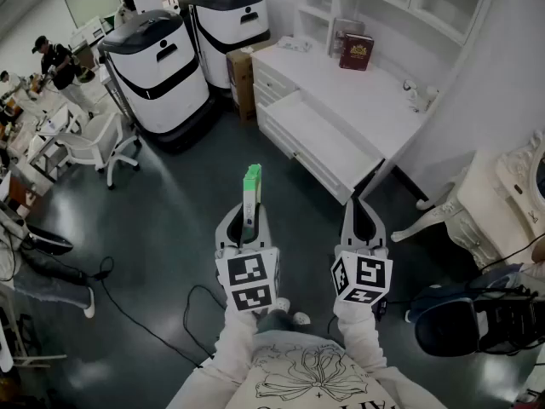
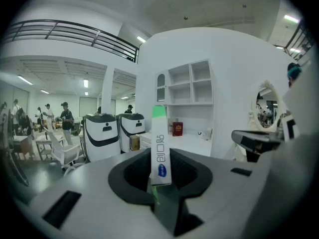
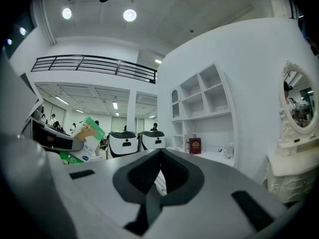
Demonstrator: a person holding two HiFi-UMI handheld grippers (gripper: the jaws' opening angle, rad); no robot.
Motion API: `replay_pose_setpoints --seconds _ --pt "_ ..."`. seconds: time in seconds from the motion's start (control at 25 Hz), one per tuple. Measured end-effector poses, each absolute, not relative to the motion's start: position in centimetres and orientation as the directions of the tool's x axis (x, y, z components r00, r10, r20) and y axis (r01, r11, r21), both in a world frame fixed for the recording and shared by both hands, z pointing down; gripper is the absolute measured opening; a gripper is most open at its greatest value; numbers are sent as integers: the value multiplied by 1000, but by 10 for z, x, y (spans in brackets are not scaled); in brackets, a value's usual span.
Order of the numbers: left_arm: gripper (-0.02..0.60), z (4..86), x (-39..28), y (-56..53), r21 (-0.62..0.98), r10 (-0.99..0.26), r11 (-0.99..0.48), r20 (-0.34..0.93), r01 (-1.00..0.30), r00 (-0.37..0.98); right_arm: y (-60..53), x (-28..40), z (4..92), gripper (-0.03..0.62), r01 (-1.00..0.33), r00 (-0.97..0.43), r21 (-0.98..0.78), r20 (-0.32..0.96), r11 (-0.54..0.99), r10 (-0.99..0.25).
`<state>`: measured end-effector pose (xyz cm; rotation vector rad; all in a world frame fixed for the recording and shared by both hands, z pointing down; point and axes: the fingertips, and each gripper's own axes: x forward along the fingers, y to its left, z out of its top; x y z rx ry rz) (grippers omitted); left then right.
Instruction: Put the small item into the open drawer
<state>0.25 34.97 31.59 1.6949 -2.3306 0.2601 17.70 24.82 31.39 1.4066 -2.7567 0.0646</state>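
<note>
My left gripper (image 1: 249,210) is shut on a small flat box (image 1: 251,181) with a green top, which stands upright out of the jaws. In the left gripper view the box (image 2: 160,148) rises from the left gripper (image 2: 158,185), white with blue print. My right gripper (image 1: 358,204) hangs beside it, shut, with nothing between its jaws; its tips meet in the right gripper (image 3: 160,157) view. The open drawer (image 1: 319,143) juts from the white desk (image 1: 375,92) ahead, and both grippers are over the dark floor short of it. The box (image 3: 88,132) also shows at the left of the right gripper view.
Two big white-and-black machines (image 1: 162,66) and a cardboard box (image 1: 241,73) stand left of the desk. A red book (image 1: 356,51) leans on the desk. An office chair (image 1: 95,143) is at left, a white ornate chair (image 1: 498,198) and a black bag (image 1: 468,318) at right. People stand far left.
</note>
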Motion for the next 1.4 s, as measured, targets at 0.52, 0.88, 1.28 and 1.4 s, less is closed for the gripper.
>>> replay_pose_setpoints --seconds 0.52,0.88,1.28,1.4 --pt "86 323 -20 333 10 -910 297 307 -955 -280 235 156 319 3 -814 -581 -21 58 581 -812" --pt "86 332 -41 309 14 -921 253 309 -967 -236 221 137 328 3 -837 -547 -33 55 546 -835" --pt "86 346 -58 271 21 -913 241 344 -970 -219 186 121 342 3 -842 -539 -31 93 539 -837" --pt "86 350 -64 249 32 -910 245 352 -969 -219 159 117 347 3 -846 -533 -35 101 533 -840"
